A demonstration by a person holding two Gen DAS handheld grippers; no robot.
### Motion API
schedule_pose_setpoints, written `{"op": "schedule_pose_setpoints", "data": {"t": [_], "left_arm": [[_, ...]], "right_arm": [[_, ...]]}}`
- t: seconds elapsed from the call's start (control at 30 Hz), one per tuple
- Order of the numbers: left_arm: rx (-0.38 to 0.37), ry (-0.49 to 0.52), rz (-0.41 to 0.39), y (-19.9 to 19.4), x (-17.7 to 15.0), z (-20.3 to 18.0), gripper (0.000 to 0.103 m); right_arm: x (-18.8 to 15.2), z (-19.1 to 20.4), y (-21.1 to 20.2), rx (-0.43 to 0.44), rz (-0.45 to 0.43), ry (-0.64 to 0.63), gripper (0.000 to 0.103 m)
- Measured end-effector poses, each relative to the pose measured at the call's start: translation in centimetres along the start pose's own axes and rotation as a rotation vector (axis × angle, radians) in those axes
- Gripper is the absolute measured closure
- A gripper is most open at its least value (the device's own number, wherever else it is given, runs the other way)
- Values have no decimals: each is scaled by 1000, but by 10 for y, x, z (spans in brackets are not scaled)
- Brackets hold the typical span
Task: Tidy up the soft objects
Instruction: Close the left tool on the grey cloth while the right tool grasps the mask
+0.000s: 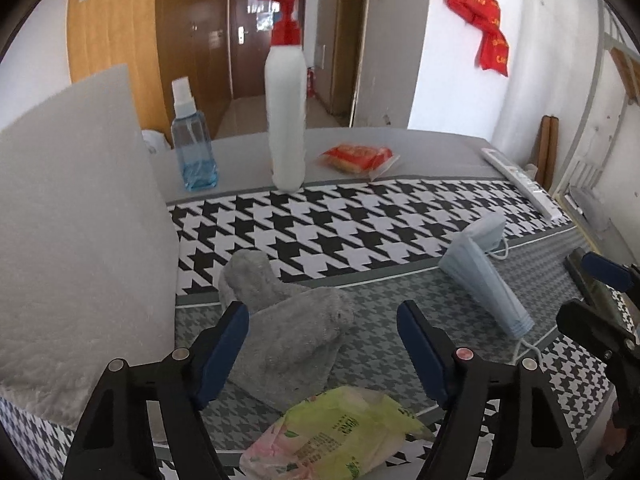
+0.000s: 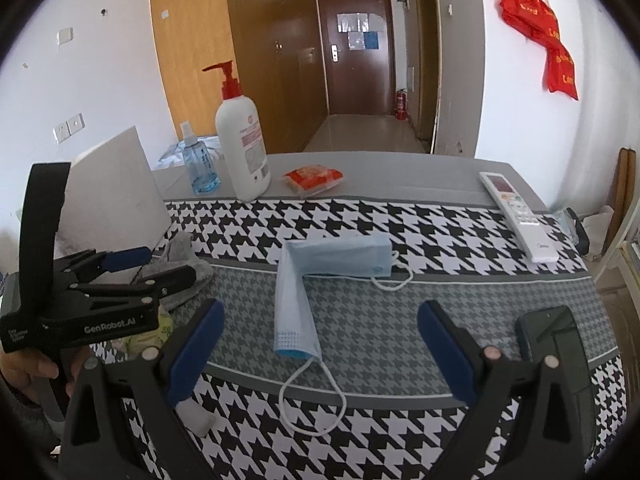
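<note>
A grey fluffy cloth (image 1: 288, 320) lies on the houndstooth table cloth (image 1: 320, 224), between the fingers of my left gripper (image 1: 324, 344), which is open above it. A yellow-green tissue pack (image 1: 336, 436) lies just below the jaws. Two blue face masks (image 2: 316, 280) lie crossed mid-table; they also show in the left wrist view (image 1: 480, 276). My right gripper (image 2: 320, 348) is open and empty, hovering around the near mask's lower end. The left gripper (image 2: 132, 268) shows at the left of the right wrist view, over the grey cloth (image 2: 180, 264).
A white foam box (image 1: 76, 232) stands at the left. At the back are a blue spray bottle (image 1: 194, 152), a white pump bottle (image 1: 286, 120) and a red snack pack (image 1: 358, 157). A remote (image 2: 516, 212) and a phone (image 2: 554, 336) lie at the right.
</note>
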State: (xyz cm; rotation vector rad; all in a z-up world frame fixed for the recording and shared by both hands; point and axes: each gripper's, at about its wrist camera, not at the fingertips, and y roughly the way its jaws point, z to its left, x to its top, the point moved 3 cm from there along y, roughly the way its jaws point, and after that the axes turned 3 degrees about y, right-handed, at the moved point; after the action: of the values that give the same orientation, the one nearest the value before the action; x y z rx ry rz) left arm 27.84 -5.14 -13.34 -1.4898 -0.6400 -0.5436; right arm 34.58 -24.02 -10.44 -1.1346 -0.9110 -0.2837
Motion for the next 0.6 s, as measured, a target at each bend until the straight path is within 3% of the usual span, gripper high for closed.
{"op": "schedule_pose_setpoints", "data": {"t": [0.23,0.3,0.37,0.6], "left_arm": [[14,-12,43,11,-1,4,32],[13,-18,56,15,0,5,39],[17,-29,73,20,-1,9,40],[13,-34,97,26,-4,12,43]], "right_arm": [[1,4,11,2,35,-29,4],[2,5,14,10,44,-36,5],[2,8,19,16,60,-47,12],[0,10,34,30,106,-56,21]]}}
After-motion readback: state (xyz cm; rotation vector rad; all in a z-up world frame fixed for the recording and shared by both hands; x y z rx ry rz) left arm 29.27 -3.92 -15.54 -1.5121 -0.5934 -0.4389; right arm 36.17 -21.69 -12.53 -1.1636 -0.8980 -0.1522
